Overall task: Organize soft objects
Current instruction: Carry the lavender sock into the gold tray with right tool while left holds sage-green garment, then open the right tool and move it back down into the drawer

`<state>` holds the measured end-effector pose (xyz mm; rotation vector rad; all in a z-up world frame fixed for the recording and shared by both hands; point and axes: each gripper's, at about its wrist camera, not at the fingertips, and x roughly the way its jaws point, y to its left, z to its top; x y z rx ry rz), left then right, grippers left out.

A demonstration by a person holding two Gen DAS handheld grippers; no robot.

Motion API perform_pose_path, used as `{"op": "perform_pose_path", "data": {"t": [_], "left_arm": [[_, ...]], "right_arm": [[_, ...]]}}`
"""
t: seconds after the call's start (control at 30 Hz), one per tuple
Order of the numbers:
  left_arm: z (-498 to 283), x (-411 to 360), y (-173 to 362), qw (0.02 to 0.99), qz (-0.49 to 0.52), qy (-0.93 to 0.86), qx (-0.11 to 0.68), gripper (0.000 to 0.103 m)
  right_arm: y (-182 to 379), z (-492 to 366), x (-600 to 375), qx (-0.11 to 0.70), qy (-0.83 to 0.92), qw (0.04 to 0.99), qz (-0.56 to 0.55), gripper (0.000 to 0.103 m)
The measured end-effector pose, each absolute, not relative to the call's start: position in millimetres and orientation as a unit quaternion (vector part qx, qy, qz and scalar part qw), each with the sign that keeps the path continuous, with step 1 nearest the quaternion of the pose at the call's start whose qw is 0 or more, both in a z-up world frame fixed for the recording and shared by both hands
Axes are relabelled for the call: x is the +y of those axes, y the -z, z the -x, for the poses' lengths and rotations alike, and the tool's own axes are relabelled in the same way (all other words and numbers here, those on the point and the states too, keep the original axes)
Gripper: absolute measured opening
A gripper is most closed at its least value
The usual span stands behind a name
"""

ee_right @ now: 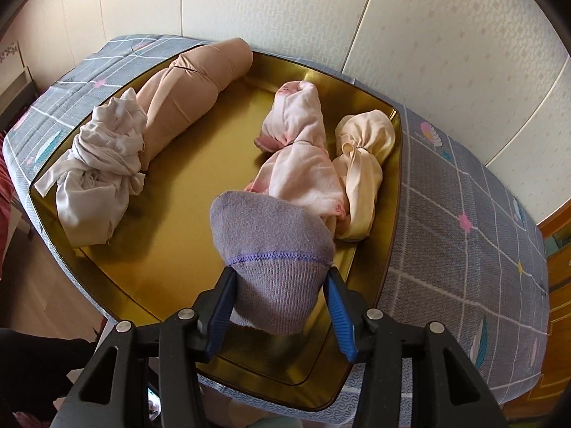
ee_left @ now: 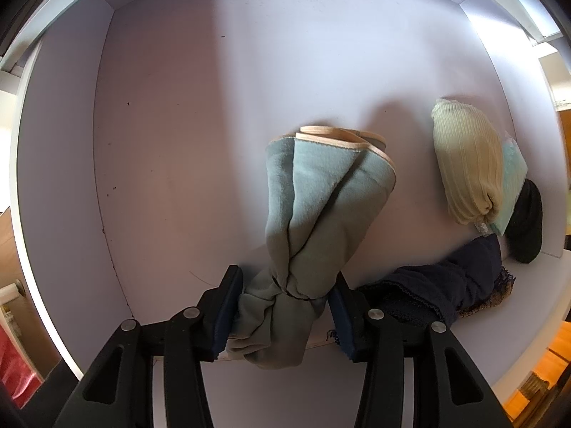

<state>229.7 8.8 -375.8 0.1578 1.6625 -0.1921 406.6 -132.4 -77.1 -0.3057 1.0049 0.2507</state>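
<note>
Fingers of the left gripper pinch the twisted waist of a teal fleece cloth; its peach-trimmed end fans out onto the white drawer floor, and its lower end drops out of sight behind the finger mounts. To the right lie a navy lace-edged garment, partly hidden by the right finger, a cream ribbed roll, a pale blue item mostly covered by that roll, and a dark bundle against the drawer wall.

Right gripper: fingers flank the ribbed cuff of a lilac sock bundle. The left pad touches it; contact at the right pad is unclear, so the grip cannot be confirmed. The bundle is over a shiny gold tray on a grey patterned bedspread. In the tray are a knotted white cloth, a smooth tan roll, a pink bundle and a pale yellow bundle.
</note>
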Motion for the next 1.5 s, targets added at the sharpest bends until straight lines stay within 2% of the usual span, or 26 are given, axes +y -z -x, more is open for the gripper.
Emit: {"op": "perform_pose_path", "data": {"t": [0.07, 0.2, 0.63, 0.9, 1.13, 1.37, 1.5], "left_arm": [[-230.0, 9.0, 375.8, 0.667, -0.069, 0.085, 0.737, 0.049], [-229.9, 10.9, 375.3, 0.667, -0.067, 0.085, 0.737, 0.050], [-232.4, 18.4, 377.3, 0.667, -0.061, 0.086, 0.738, 0.052], [-233.1, 22.1, 379.1, 0.666, -0.054, 0.083, 0.739, 0.054], [-231.5, 23.0, 379.0, 0.667, -0.046, 0.082, 0.740, 0.055], [-233.4, 30.1, 377.6, 0.666, -0.043, 0.082, 0.740, 0.055], [-233.6, 30.1, 378.1, 0.666, -0.046, 0.082, 0.740, 0.055]], "right_arm": [[75.4, -403.1, -134.1, 0.471, -0.120, 0.862, 0.145, 0.052], [66.2, -393.9, -141.5, 0.457, -0.118, 0.871, 0.134, 0.063], [36.7, -334.8, -174.1, 0.400, -0.117, 0.907, 0.067, 0.064], [51.9, -281.0, -209.6, 0.407, -0.122, 0.905, 0.021, 0.064], [130.1, -258.0, -243.5, 0.507, -0.099, 0.855, -0.042, 0.064], [249.7, -246.7, -278.7, 0.647, -0.016, 0.751, -0.134, 0.064], [292.8, -243.0, -293.1, 0.687, 0.007, 0.703, -0.183, 0.064]]}}
